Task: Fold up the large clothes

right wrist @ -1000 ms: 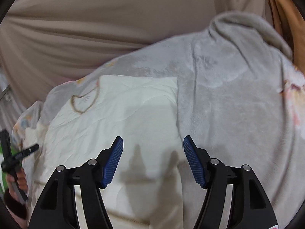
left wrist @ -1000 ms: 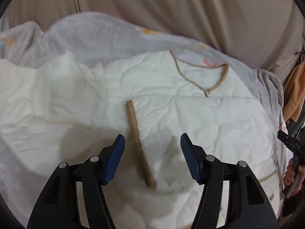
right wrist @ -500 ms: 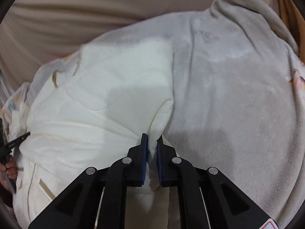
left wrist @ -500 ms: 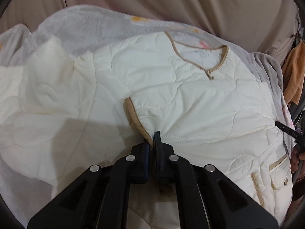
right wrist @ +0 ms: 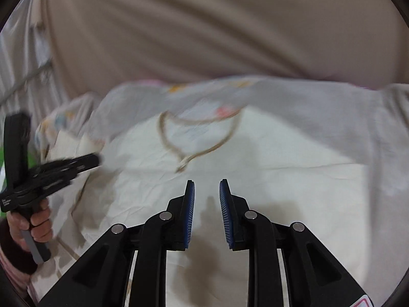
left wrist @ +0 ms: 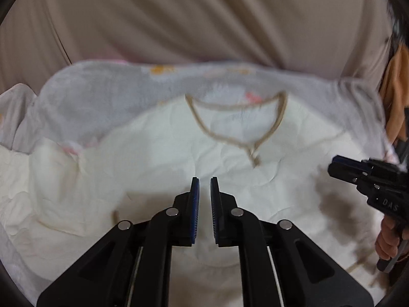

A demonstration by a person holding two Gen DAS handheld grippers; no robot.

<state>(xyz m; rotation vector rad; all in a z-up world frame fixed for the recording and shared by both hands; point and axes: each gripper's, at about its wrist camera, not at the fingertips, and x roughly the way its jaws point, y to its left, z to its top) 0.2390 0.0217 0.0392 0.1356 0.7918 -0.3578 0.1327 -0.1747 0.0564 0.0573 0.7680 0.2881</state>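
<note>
Left tongs [left wrist: 203, 183]: nearly together, nothing between, just parting.
Right tongs [right wrist: 206, 186]: slightly apart, empty, just parting.
Cream quilted jacket [left wrist: 230, 168]: flat on grey blanket [left wrist: 102, 97].

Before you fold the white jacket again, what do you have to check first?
1. Left tool empty: ok, its jaws stand slightly apart with nothing between them.
2. Right tool empty: ok, its jaws have just been opening, with nothing between them.
3. Jacket lies on the grey blanket: ok.
4. Neckline trim faces up: ok.
5. Jacket's left part lies flat: cannot tell, too blurred.
</note>
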